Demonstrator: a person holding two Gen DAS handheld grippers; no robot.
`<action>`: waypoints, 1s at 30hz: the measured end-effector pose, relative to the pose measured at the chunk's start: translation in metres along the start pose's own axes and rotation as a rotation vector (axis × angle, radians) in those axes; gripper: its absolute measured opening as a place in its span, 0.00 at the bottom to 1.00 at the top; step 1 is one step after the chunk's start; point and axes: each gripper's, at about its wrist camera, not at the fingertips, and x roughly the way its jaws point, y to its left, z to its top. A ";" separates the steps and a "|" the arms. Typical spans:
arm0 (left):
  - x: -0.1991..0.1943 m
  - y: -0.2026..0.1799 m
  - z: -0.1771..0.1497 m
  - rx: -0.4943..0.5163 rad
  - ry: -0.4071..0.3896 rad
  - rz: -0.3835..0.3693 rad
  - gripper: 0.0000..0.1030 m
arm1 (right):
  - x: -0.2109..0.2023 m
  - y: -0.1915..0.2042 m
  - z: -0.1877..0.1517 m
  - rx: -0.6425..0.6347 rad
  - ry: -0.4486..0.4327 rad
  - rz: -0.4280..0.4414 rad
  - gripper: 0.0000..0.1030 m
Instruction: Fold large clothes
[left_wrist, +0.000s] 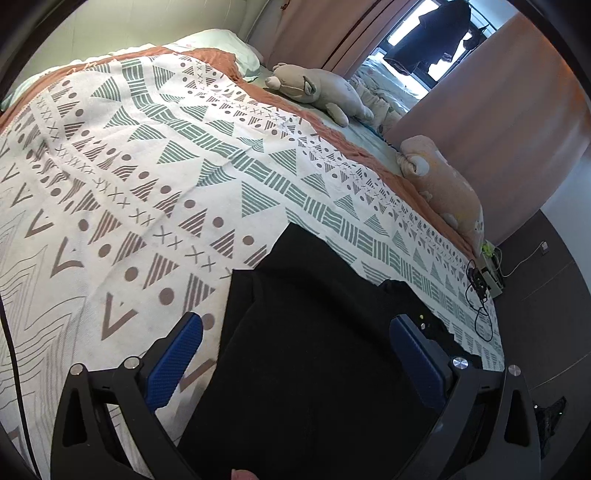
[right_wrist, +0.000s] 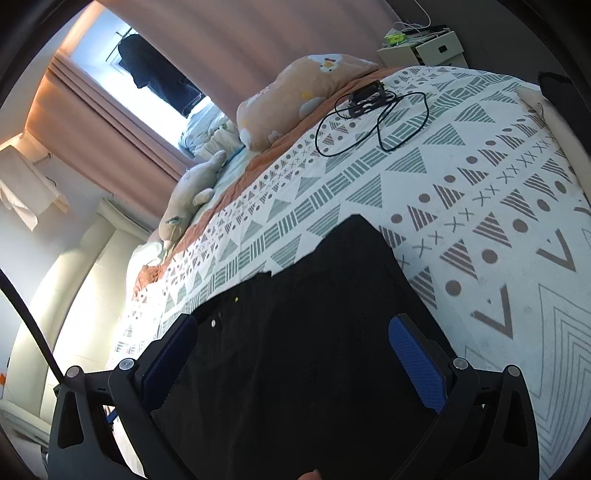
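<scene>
Garment: a black garment (left_wrist: 306, 332) lay flat on the near part of the bed, one squared edge towards the middle; small metal snaps near its other edge suggested trousers, though the type was unclear.
Left gripper (left_wrist: 295, 354): jaws spread fully wide, holding nothing; blue textured pads (left_wrist: 173, 365) stood either side above the dark cloth, probably lined up to pick an edge.
Right gripper (right_wrist: 291, 354): likewise wide open and empty, hovering over the same cloth.
Bedspread (left_wrist: 110, 166): white woven cover, printed with green and brown triangles, dots and crosses; a broad flat folding surface.
Clutter: plush toy (left_wrist: 317, 92), rolled peach blanket (left_wrist: 443, 184), black cable (right_wrist: 373, 122), all well apart from the garment.
</scene>
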 end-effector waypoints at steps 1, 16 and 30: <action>-0.007 0.002 -0.005 0.010 -0.004 0.008 1.00 | -0.004 0.002 -0.004 -0.009 0.009 -0.001 1.00; -0.089 0.054 -0.086 -0.018 -0.006 -0.053 0.92 | -0.083 0.059 -0.085 -0.209 0.109 -0.019 1.00; -0.107 0.082 -0.140 -0.057 0.038 -0.128 0.77 | -0.102 0.106 -0.174 -0.372 0.271 -0.034 0.86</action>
